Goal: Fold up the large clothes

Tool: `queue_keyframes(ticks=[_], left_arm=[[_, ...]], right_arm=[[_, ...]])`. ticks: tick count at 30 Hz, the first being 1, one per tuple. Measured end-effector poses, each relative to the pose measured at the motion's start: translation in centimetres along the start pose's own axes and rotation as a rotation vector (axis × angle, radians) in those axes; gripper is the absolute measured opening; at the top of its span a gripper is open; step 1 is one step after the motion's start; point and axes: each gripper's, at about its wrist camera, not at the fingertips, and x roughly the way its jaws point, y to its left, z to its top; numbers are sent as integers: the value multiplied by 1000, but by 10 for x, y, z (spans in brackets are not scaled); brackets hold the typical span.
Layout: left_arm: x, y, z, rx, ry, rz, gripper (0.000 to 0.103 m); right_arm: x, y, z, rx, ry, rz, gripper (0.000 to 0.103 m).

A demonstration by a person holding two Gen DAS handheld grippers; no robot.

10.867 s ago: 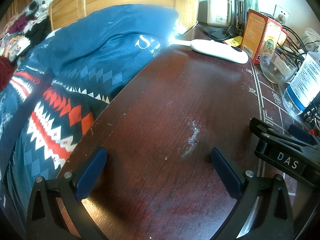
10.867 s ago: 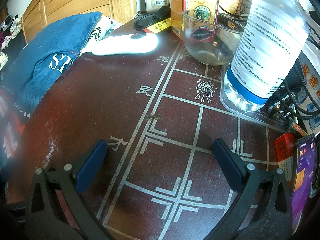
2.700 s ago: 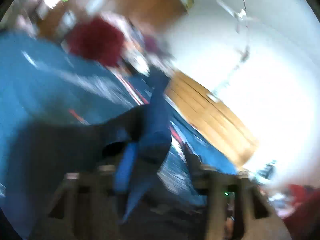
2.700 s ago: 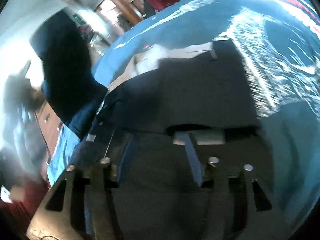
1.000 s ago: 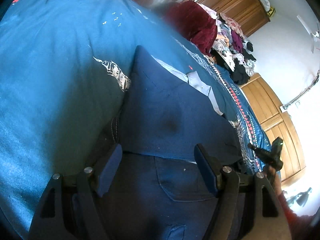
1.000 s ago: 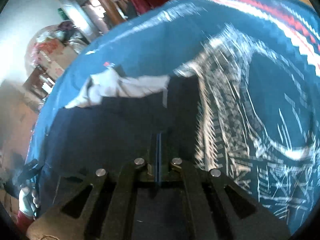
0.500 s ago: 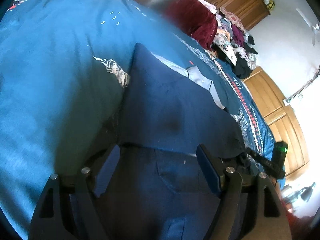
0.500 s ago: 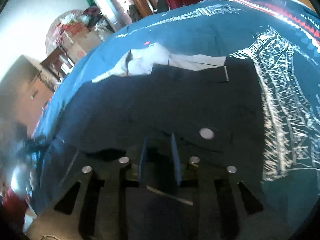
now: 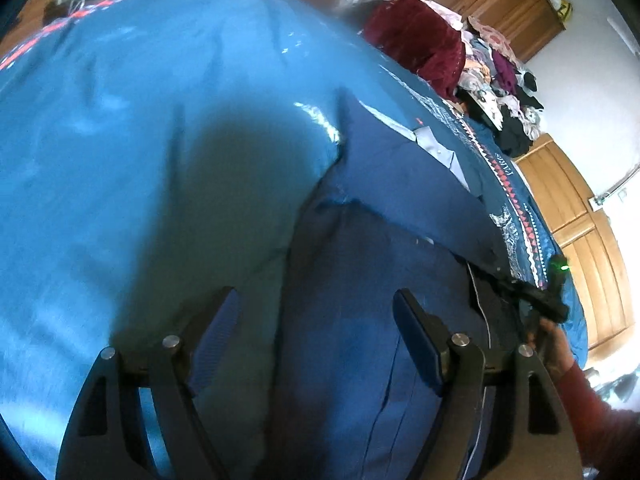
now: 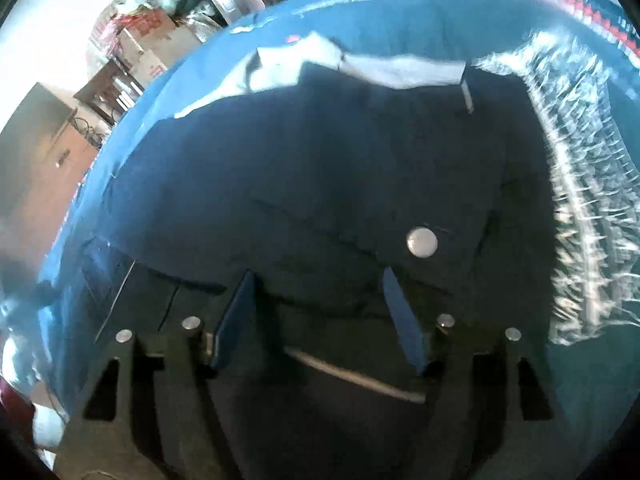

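Dark navy trousers [image 9: 384,288] lie folded over on a blue bedspread [image 9: 140,140], with pale pocket lining [image 9: 436,150] showing at the far fold. My left gripper [image 9: 316,328] hangs open above the trousers' left edge, nothing between its fingers. In the right wrist view the trousers [image 10: 328,160] fill the middle, with a silver button [image 10: 421,242] and pale lining [image 10: 400,70] at the top. My right gripper [image 10: 320,312] is open just over the dark cloth near the button. The other gripper [image 9: 536,300], held in a hand, shows at the right of the left wrist view.
A pile of clothes topped by a dark red garment [image 9: 420,44] sits at the far end of the bed. Wooden wardrobes [image 9: 584,216] stand behind. Boxes and wooden furniture [image 10: 136,48] line the room's left side. A red sleeve [image 9: 592,412] is at lower right.
My right gripper has opened wider, from shut a second ago. My left gripper has shifted left, so it now straddles the trousers' left edge over the bedspread.
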Motion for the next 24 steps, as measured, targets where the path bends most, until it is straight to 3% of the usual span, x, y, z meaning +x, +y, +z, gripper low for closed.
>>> queue_keyframes(ticks=[3, 6, 13, 18, 21, 24], left_arm=[[-18, 5, -14, 23, 13, 15, 80], [-36, 13, -33, 29, 34, -2, 80], [-62, 33, -77, 3, 76, -98, 81], [-72, 40, -92, -37, 101, -187, 83], [-75, 35, -100, -18, 132, -198, 84], [-79, 31, -107, 2, 161, -219, 84]], right_arm=[[-40, -2, -15, 29, -3, 32, 66], [-89, -15, -54, 73, -16, 25, 71], [-159, -45, -188, 243, 95, 31, 73], [-160, -39, -242, 275, 148, 59, 74], [-142, -36, -257, 287, 194, 73, 74], [-134, -35, -258, 276, 189, 73, 82]])
